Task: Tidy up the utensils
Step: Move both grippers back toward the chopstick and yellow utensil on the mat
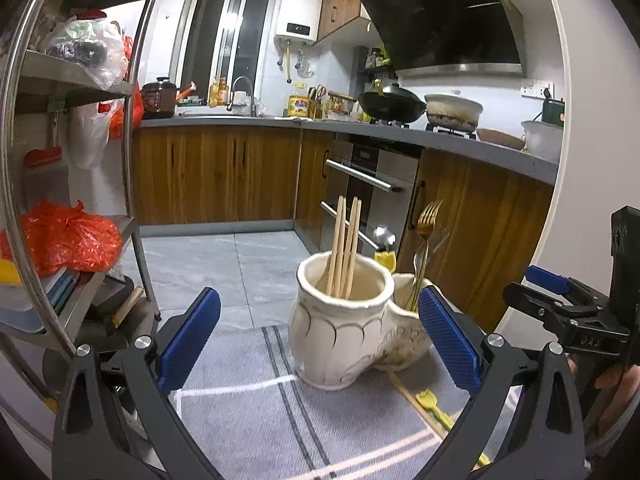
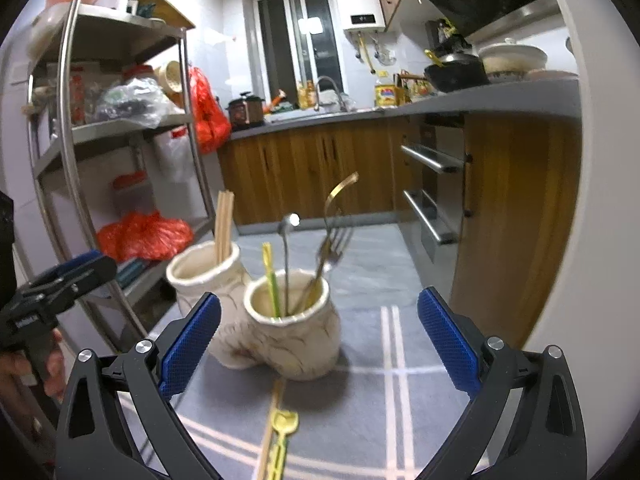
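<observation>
While most utensils already stand sorted, two loose pieces look left to put away.

Wooden chopsticks fill one cup of the double ceramic holder; forks and spoons fill the other. A yellow spoon and one chopstick lie on the grey striped cloth, between the spread, empty right hand-held gripper. The left hand-held gripper, also spread, faces the holder.

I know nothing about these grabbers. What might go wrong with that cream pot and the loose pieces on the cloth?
Two risks, as I judge it. The chopstick and yellow spoon lie flat and overlapping on the cloth, so the open right gripper may pinch both or slip off. The tall chopsticks and gold fork stick up from the holder; a passing gripper could knock them or tip it.
</observation>
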`<action>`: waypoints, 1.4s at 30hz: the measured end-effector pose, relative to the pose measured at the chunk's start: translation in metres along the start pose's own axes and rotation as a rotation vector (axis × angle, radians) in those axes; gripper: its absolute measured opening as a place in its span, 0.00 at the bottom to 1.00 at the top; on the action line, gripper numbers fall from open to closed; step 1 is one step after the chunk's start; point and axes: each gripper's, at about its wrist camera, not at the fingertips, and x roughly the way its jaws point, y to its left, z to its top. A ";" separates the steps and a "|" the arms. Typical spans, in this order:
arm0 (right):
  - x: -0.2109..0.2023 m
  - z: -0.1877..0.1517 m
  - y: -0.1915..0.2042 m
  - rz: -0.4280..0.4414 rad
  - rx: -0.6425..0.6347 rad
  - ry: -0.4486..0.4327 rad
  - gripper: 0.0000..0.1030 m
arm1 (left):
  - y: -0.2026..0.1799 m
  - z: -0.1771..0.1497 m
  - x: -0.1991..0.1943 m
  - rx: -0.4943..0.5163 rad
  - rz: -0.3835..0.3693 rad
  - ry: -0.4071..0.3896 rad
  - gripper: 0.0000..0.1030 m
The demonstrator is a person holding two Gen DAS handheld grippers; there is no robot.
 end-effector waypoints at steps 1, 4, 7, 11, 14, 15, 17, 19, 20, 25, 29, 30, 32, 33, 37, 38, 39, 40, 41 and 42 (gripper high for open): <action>-0.001 -0.002 0.000 -0.002 -0.002 0.007 0.95 | 0.000 -0.002 0.000 0.001 0.000 0.009 0.95; -0.001 -0.011 0.000 -0.006 -0.012 0.031 0.95 | -0.001 -0.008 0.001 0.009 0.008 0.029 0.95; 0.000 -0.019 0.002 -0.011 -0.023 0.057 0.95 | -0.001 -0.015 0.003 0.015 0.011 0.052 0.95; 0.003 -0.026 0.003 -0.012 -0.028 0.083 0.95 | -0.002 -0.021 0.005 0.026 0.019 0.067 0.95; 0.004 -0.031 0.003 -0.014 -0.035 0.103 0.95 | -0.003 -0.025 0.006 0.037 0.026 0.079 0.95; 0.005 -0.033 0.003 -0.015 -0.036 0.110 0.95 | -0.004 -0.027 0.006 0.042 0.029 0.083 0.95; 0.005 -0.037 0.002 -0.017 -0.038 0.128 0.95 | -0.004 -0.030 0.008 0.052 0.037 0.094 0.95; 0.007 -0.042 0.002 -0.019 -0.041 0.145 0.95 | -0.004 -0.037 0.009 0.059 0.040 0.114 0.95; 0.008 -0.045 0.002 -0.021 -0.043 0.156 0.95 | -0.004 -0.040 0.009 0.062 0.041 0.122 0.95; 0.015 -0.059 0.004 -0.031 -0.057 0.221 0.95 | -0.004 -0.058 0.012 0.089 0.050 0.169 0.95; 0.024 -0.066 0.010 -0.035 -0.078 0.276 0.95 | -0.002 -0.071 0.014 0.091 0.050 0.206 0.95; 0.025 -0.068 0.011 -0.036 -0.083 0.287 0.95 | -0.002 -0.073 0.014 0.092 0.051 0.211 0.95; 0.030 -0.073 0.014 -0.040 -0.093 0.317 0.95 | -0.003 -0.077 0.016 0.090 0.051 0.223 0.95; 0.032 -0.075 0.015 -0.042 -0.096 0.328 0.95 | -0.004 -0.078 0.017 0.087 0.049 0.227 0.95; 0.034 -0.081 0.019 -0.052 -0.106 0.346 0.95 | -0.007 -0.079 0.019 0.092 0.041 0.229 0.95; 0.034 -0.081 0.020 -0.051 -0.109 0.349 0.95 | -0.008 -0.079 0.019 0.094 0.039 0.230 0.95; 0.035 -0.082 0.023 -0.046 -0.114 0.353 0.93 | -0.009 -0.079 0.019 0.096 0.037 0.232 0.95; 0.036 -0.083 0.023 -0.043 -0.119 0.358 0.92 | -0.010 -0.080 0.020 0.099 0.035 0.235 0.95; 0.037 -0.083 0.024 -0.041 -0.122 0.361 0.91 | -0.011 -0.080 0.021 0.101 0.033 0.238 0.95; 0.038 -0.084 0.026 -0.033 -0.127 0.368 0.84 | -0.011 -0.081 0.021 0.102 0.032 0.239 0.95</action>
